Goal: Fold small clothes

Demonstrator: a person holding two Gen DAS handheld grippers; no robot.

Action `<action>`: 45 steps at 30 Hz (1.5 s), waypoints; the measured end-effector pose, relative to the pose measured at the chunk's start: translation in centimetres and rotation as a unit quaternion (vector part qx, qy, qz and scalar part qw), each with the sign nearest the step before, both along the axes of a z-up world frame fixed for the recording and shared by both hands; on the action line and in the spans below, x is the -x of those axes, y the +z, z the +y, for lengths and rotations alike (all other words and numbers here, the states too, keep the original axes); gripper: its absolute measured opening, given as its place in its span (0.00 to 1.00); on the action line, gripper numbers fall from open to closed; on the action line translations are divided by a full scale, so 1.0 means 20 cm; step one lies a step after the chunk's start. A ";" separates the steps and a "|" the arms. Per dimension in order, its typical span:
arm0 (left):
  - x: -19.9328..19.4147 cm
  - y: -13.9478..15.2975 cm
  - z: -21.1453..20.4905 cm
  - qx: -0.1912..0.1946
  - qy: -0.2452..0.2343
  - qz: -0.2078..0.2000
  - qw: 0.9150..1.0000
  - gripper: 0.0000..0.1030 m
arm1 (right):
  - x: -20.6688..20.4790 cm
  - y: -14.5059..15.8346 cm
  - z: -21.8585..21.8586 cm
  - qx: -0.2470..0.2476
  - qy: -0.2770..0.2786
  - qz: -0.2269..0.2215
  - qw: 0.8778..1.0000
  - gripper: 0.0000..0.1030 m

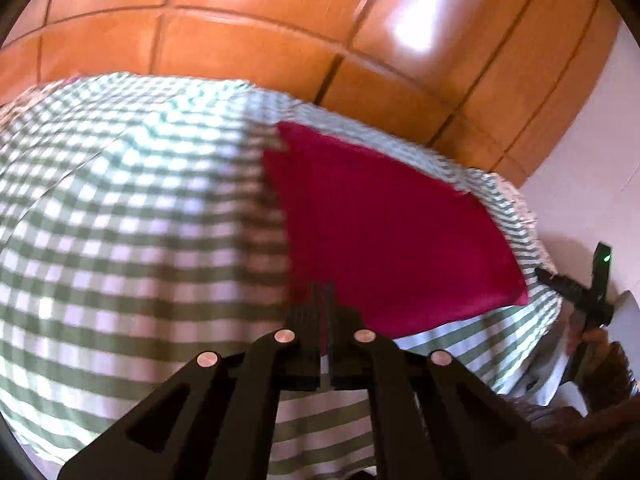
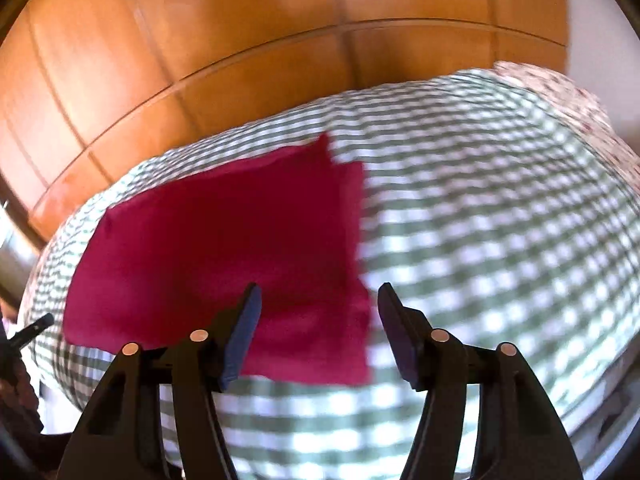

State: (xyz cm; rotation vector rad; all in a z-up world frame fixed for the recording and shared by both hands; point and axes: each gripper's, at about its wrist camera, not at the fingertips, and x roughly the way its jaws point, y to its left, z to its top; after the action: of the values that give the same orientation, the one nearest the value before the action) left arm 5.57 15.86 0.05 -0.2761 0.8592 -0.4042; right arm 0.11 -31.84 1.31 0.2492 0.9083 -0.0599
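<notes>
One dark red cloth (image 2: 224, 264) is seen, laid flat on a bed (image 2: 500, 240) that is covered with a green and white checked sheet. The cloth looks folded, because a second layer edge is visible along its right side in the right wrist view. In the left wrist view the same cloth (image 1: 384, 232) lies toward the right edge of the bed.

Two claws are counted. The left claw (image 1: 325, 300) is pressed together, its tips at the near edge of the red cloth; whether cloth is pinched between them cannot be told. The right claw (image 2: 318, 332) is spread, with nothing pinched, above the near right corner of the cloth. Behind the bed, orange wooden panels (image 1: 248, 52) are seen.
</notes>
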 end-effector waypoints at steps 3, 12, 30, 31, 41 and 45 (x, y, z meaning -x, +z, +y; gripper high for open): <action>-0.02 0.04 -0.13 0.004 -0.028 -0.009 1.000 0.19 | 0.06 -0.04 -0.08 -0.015 -0.011 0.015 1.000 0.61; -0.10 -0.17 -0.40 -0.103 -0.055 0.041 0.992 0.25 | 0.04 -0.21 0.00 -0.009 0.013 0.058 0.998 0.14; -0.15 -0.03 -0.67 -0.150 -0.055 -0.005 0.987 0.44 | -0.12 -0.01 0.46 0.006 0.139 -0.016 0.990 0.41; -0.15 -0.07 -0.69 -0.159 -0.055 0.006 0.986 0.44 | -0.13 -0.03 0.52 0.009 0.154 -0.012 0.988 0.41; -0.09 -0.08 -0.71 -0.176 -0.016 -0.001 0.984 0.53 | -0.08 -0.28 0.64 0.052 0.215 0.019 0.975 0.42; -0.10 0.00 -0.68 -0.188 0.004 -0.023 0.982 0.61 | -0.10 -0.22 0.64 0.034 0.214 0.027 0.976 0.54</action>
State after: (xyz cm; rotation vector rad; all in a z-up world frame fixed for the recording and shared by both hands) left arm 7.63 2.35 0.08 0.0789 0.8695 -0.2340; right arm 2.14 -18.98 -3.15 -0.0154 0.9959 0.3012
